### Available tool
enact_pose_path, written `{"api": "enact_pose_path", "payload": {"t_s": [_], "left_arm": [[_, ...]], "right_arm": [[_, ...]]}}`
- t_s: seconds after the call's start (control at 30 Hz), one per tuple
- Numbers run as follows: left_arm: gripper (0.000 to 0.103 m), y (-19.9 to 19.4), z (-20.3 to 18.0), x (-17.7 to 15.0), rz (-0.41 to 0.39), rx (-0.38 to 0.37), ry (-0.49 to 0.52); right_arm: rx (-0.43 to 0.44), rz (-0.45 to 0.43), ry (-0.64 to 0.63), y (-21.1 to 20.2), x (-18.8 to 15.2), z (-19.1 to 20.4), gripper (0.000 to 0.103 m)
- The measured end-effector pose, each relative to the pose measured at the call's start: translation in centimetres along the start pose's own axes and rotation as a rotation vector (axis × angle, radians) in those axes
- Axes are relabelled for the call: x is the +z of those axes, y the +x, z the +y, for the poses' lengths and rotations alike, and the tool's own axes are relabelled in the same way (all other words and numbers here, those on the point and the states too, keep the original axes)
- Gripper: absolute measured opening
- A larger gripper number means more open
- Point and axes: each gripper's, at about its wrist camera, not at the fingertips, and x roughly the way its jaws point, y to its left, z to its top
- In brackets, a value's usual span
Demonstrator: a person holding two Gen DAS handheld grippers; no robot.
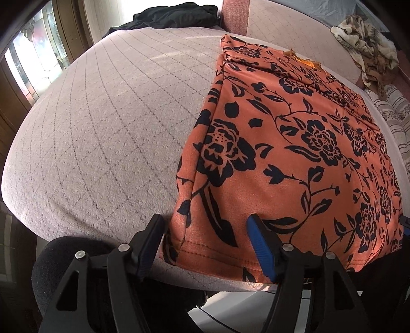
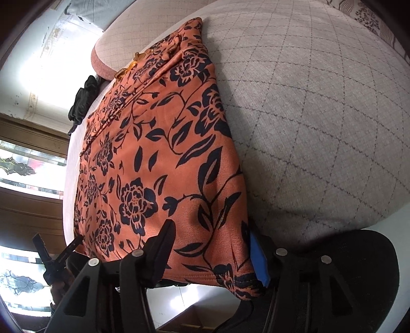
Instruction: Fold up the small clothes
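Observation:
An orange garment with a black flower print (image 1: 302, 143) lies flat on a pale quilted cushion (image 1: 107, 123), folded lengthwise, its hem at the near edge. My left gripper (image 1: 205, 230) is open, its fingers either side of the garment's near left hem corner. My right gripper (image 2: 207, 243) is open, its fingers either side of the near right hem corner of the garment (image 2: 159, 158). The left gripper's fingers (image 2: 41, 246) show at the lower left of the right wrist view.
A black cloth (image 1: 176, 15) lies at the far end of the cushion. A crumpled beige patterned cloth (image 1: 366, 43) sits at the far right. Striped bedding (image 1: 394, 112) lies to the right. Windows with coloured glass (image 2: 23, 169) are on the left side.

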Motion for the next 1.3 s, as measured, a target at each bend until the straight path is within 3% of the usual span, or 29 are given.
{"api": "enact_pose_path", "payload": {"t_s": [0.03, 0.13, 0.23, 0.3, 0.33, 0.4, 0.43, 0.47, 0.5, 0.57, 0.77, 0.93, 1.17, 1.23, 1.3], "left_arm": [[0.061, -0.1, 0.0, 0.0, 0.002, -0.007, 0.004], [0.033, -0.5, 0.0, 0.0, 0.002, -0.025, 0.008], [0.03, -0.5, 0.4, 0.1, 0.011, -0.05, -0.011], [0.035, -0.5, 0.5, 0.1, 0.008, -0.071, -0.024], [0.041, -0.5, 0.5, 0.1, 0.007, -0.081, -0.022], [0.043, -0.5, 0.1, 0.0, 0.004, -0.072, 0.003], [0.039, -0.5, 0.0, 0.0, 0.003, -0.064, 0.017], [0.019, -0.5, -0.2, 0.0, 0.0, -0.066, 0.024], [0.009, -0.6, -0.2, 0.1, 0.002, -0.093, 0.026], [0.009, -1.1, -0.1, 0.5, -0.007, -0.122, 0.007], [0.009, -3.2, 0.6, 1.8, -0.065, -0.182, -0.029], [0.009, -0.1, 1.4, 0.9, 0.041, -0.158, -0.072], [0.009, -4.7, 2.1, 3.0, -0.108, -0.286, -0.093], [0.009, -3.3, 2.2, 3.2, -0.064, -0.268, -0.101], [0.009, -0.9, 2.3, 2.8, 0.035, -0.227, -0.114]], "right_arm": [[-0.005, 0.006, -0.004, 0.1, -0.1, 0.1, 0.056], [-0.021, 0.041, -0.008, 0.2, -0.2, 0.3, 0.032], [-0.016, 0.05, 0.002, -0.1, -0.5, 0.4, 0.032], [-0.005, 0.055, 0.032, 0.1, -0.6, 0.1, 0.034], [0.001, 0.062, 0.052, 0.2, -0.7, -0.2, 0.04], [0.028, 0.06, 0.051, 0.3, -1.0, -0.3, 0.051], [0.022, 0.059, 0.038, 0.3, -1.1, 0.0, 0.052], [0.017, 0.06, 0.028, 0.4, -1.1, 0.2, 0.052], [0.018, 0.062, 0.021, 0.6, -1.1, 0.2, 0.05], [-0.001, 0.067, 0.023, 0.6, -0.9, -0.1, 0.008], [0.127, -0.008, 0.12, -2.3, -0.5, -1.2, 0.006], [0.165, 0.022, 0.186, -1.0, -0.6, -3.0, 0.007], [0.376, -0.095, 0.154, -5.6, 0.9, -0.7, 0.006], [0.378, -0.105, 0.141, -5.6, 1.5, -0.6, 0.006], [0.366, -0.066, 0.195, -3.7, 1.6, -1.7, 0.006]]}}
